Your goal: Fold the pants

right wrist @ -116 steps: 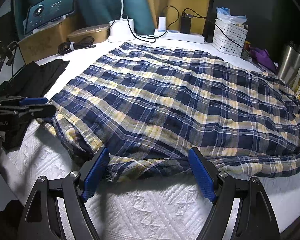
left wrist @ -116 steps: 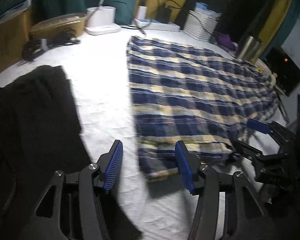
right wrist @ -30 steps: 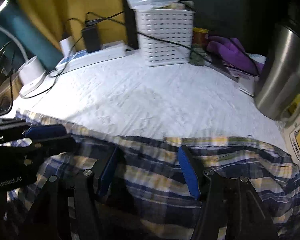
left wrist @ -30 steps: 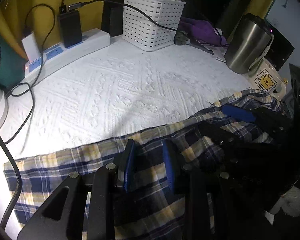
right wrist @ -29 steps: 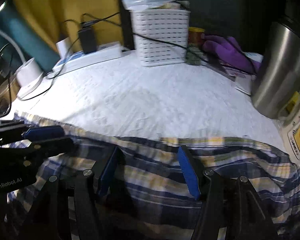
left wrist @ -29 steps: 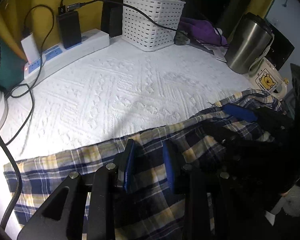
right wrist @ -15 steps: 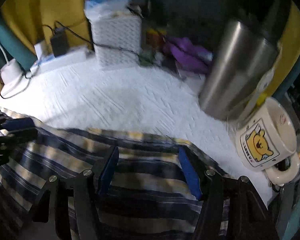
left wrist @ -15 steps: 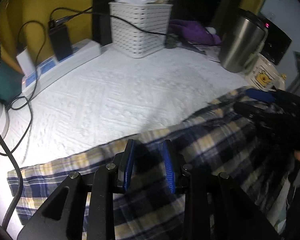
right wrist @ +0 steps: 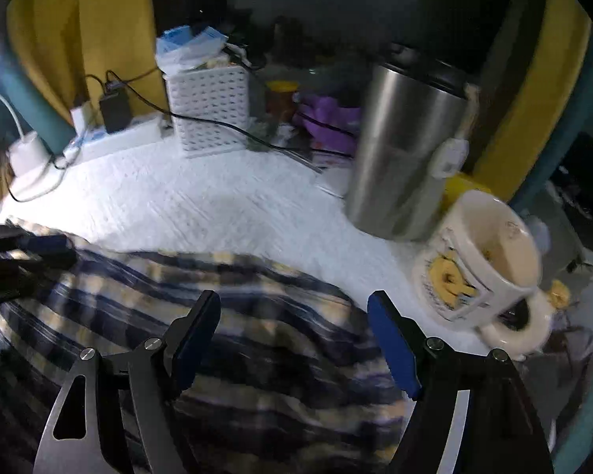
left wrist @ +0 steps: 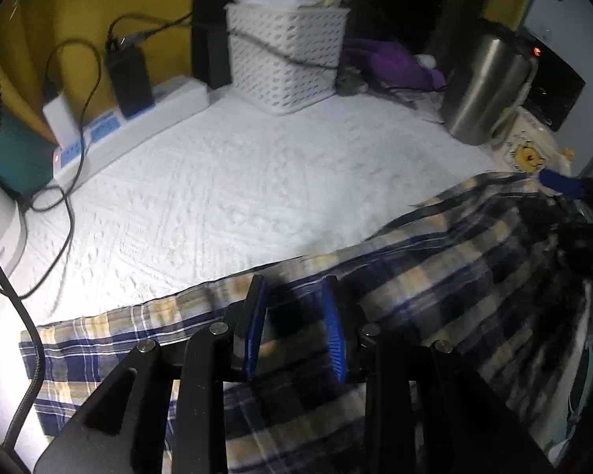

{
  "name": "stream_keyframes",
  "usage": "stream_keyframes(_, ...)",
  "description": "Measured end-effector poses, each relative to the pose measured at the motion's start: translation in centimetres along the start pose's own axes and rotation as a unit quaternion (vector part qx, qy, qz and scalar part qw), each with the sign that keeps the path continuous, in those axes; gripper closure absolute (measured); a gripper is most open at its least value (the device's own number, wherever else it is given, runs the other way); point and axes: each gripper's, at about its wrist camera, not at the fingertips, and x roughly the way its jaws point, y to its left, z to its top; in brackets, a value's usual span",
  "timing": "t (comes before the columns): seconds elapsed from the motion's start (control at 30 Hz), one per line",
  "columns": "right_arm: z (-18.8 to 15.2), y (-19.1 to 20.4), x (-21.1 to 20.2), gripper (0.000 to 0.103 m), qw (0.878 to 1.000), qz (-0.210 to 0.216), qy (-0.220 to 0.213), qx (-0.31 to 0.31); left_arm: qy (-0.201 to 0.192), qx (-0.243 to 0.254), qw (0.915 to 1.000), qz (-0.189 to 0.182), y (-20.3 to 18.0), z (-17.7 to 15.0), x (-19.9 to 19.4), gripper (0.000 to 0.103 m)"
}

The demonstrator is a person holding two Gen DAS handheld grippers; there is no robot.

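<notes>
Pants (left wrist: 435,260) lying on white desk (left wrist: 237,181), folded edge pinched between left gripper (left wrist: 294,324) fingers. Only right view showing right gripper (right wrist: 296,335) fingers spreading wide, gripping nothing, beside bear mug (right wrist: 482,260). Earlier those fingers were sitting narrower over cloth.

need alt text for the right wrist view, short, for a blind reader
The right gripper, fingers spread open, hovers over blurred blue-and-yellow plaid pants lying on a white textured bedspread. Just beyond stand a steel tumbler and a cream bear mug, with a white basket and power strip at the back.
</notes>
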Motion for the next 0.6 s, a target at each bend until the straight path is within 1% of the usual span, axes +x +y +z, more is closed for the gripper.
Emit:
stream_keyframes(0.07,-0.7,-0.3,1.5,0.025,0.999,-0.021,0.028,-0.013,-0.005,0.010,0.9999,-0.008,-1.0,0.3,-0.6,0.075)
stream_keyframes(0.1,-1.1,-0.4,2.4,0.025,0.998,-0.041,0.041,-0.021,-0.003,0.018,0.9997,-0.014,-1.7,0.4,-0.6,0.075)
stream_keyframes(0.17,-1.7,-0.8,3.4,0.025,0.997,-0.062,0.049,-0.025,0.006,0.032,0.9994,-0.013,-2.7,0.4,-0.1,0.075)
stream_keyframes(0.23,-1.9,-1.7,3.5,0.025,0.997,-0.057,0.047,-0.002,0.016,0.038,0.9990,-0.016,-3.5,0.4,0.2,0.075)
stream_keyframes(0.37,-2.0,-2.2,2.7,0.025,0.997,-0.065,0.032,0.008,0.016,0.053,0.9979,-0.032,-6.0,0.9,0.4,0.075)
stream_keyframes(0.5,-2.9,-2.9,1.2,0.024,0.998,-0.056,0.018,0.025,0.024,0.068,0.9971,-0.025,-8.1,1.2,1.9,0.075)
stream_keyframes(0.6,-3.7,-3.3,0.2,0.023,0.998,-0.048,0.011,0.035,0.029,0.080,0.9964,0.003,-9.1,0.8,3.1,0.075)
